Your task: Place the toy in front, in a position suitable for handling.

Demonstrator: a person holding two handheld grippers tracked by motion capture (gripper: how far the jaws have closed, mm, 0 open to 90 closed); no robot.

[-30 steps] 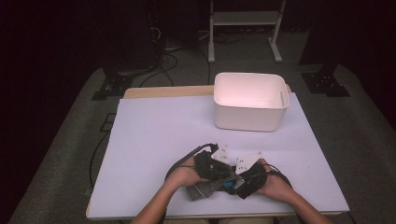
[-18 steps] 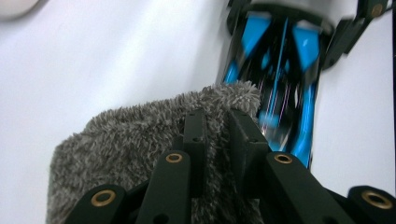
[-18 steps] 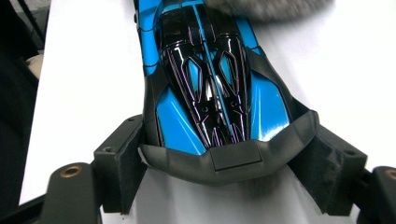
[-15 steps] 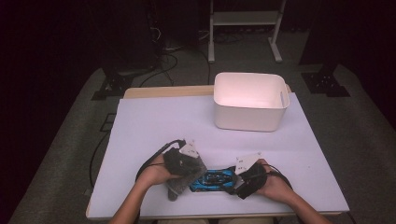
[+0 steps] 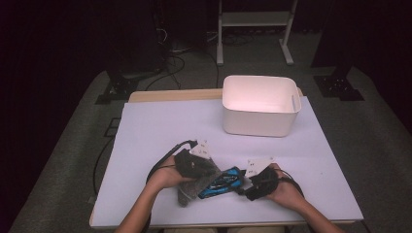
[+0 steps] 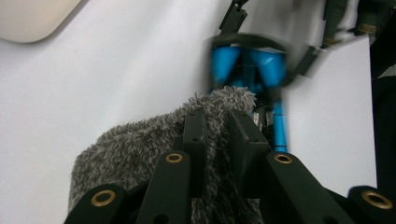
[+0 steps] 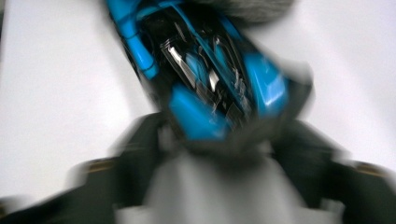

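A blue and black object point(image 5: 221, 180) lies near the table's front edge, between my two grippers. My left gripper point(image 5: 197, 174) is shut on a grey fuzzy cloth point(image 5: 190, 188), which hangs from its jaws just left of the blue object. In the left gripper view the jaws point(image 6: 217, 126) pinch the cloth point(image 6: 130, 154), and the blue object point(image 6: 247, 65) lies beyond it. My right gripper point(image 5: 245, 187) holds the blue object's right end. Its jaws have just been closing, and in the blurred right gripper view point(image 7: 219, 140) they hug the end of the object point(image 7: 210, 84).
A white plastic bin point(image 5: 260, 104) stands at the back right of the white table point(image 5: 160, 131), and its corner point(image 6: 32, 18) shows in the left gripper view. Cables trail from both grippers. Dark floor and a metal stand lie beyond the table.
My left hand has drawn to the left with the grey cloth, pulling it off the blue object and uncovering it. The right hand has stayed where it was.
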